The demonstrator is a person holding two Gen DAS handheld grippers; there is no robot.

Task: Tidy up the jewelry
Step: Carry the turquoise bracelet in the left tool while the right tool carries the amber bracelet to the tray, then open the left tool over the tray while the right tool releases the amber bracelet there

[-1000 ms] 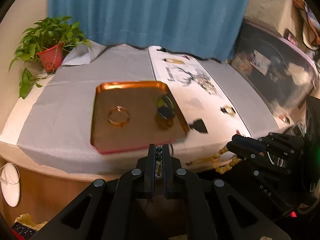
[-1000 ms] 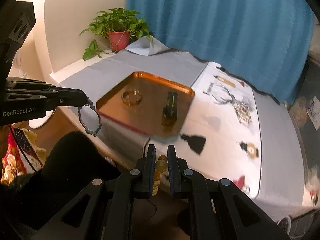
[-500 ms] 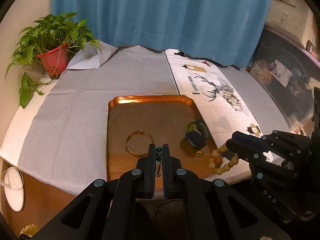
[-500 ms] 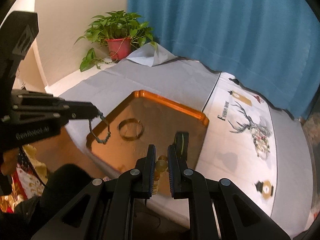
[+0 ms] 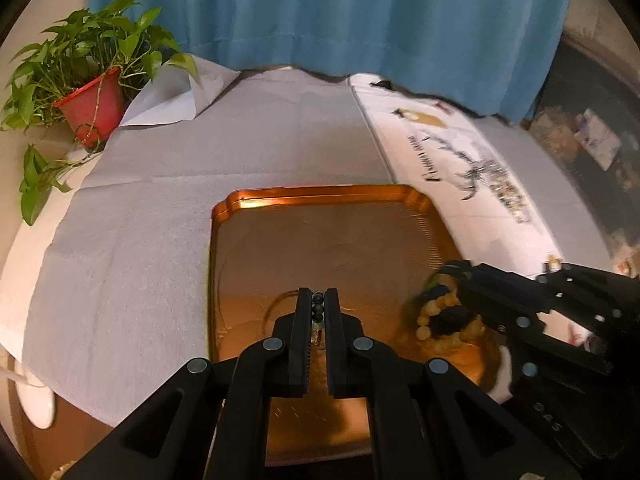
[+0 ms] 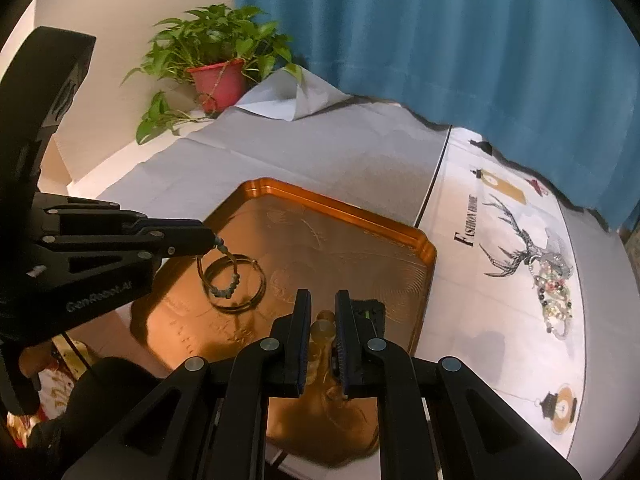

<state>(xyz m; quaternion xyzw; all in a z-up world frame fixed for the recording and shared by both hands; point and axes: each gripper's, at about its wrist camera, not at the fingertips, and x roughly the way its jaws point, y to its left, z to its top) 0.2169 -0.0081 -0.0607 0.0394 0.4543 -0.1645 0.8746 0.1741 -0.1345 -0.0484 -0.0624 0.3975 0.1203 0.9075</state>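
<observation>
My left gripper is shut on a dark grey-blue bead bracelet, which dangles over a thin gold bangle lying in the copper tray. My right gripper is shut on a yellow amber bead bracelet, holding it low over the tray's right side, above a dark watch-like item that is mostly hidden. The right gripper also shows in the left wrist view, and the left gripper in the right wrist view.
The tray sits on a grey cloth near the table's front edge. A white printed runner lies to its right. A potted plant stands at the back left. A blue curtain hangs behind.
Both grippers moved forward and down over the tray. The grey-blue bracelet now hangs over the gold bangle; the amber bracelet is now above the tray's right side.
</observation>
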